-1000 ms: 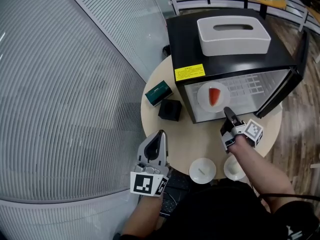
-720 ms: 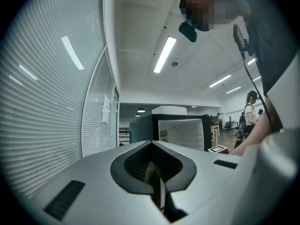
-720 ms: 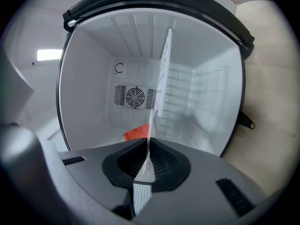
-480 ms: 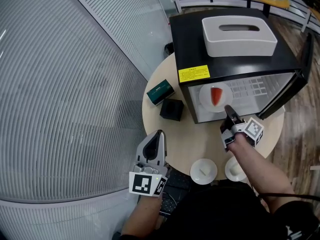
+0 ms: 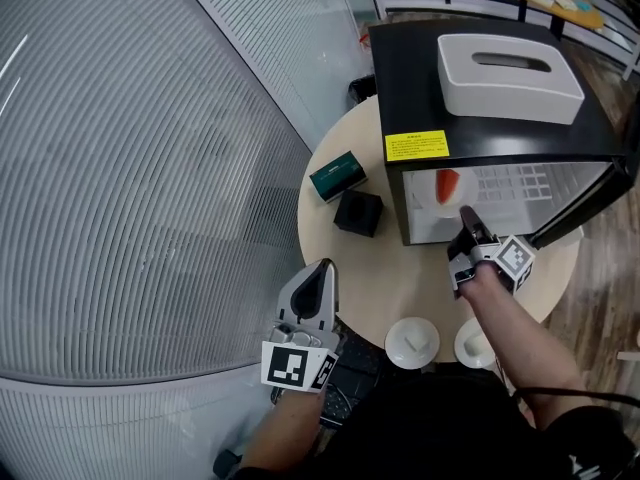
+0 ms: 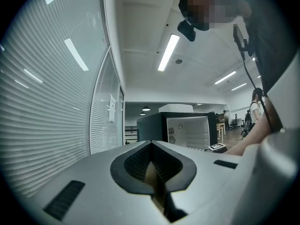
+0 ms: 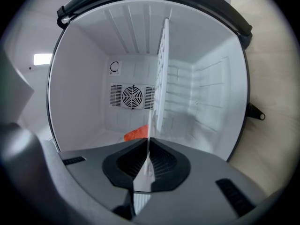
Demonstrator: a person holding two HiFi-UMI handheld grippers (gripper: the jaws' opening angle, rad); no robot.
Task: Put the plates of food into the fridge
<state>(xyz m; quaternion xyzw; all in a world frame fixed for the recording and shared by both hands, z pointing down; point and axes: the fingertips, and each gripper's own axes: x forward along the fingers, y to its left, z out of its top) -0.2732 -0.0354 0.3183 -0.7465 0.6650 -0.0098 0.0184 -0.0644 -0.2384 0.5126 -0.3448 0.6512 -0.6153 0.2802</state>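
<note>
On the round counter (image 5: 400, 278), a black fridge (image 5: 410, 78) stands with its door (image 5: 590, 203) swung open toward the person and a white tissue box (image 5: 510, 76) on its top. The right tongs (image 5: 466, 215) point level into the opening. Their jaws have just been closing and now pinch the thin near rim of a white plate (image 5: 440, 200), which carries a red slice (image 5: 447, 184) inside the fridge. The left tongs (image 5: 322, 268) hover at the counter's near edge, jaws together and empty. Two more plates (image 5: 412, 342) sit on the counter close to the person. A green box (image 5: 338, 176) and a black box (image 5: 358, 212) lie left of the fridge.
</note>
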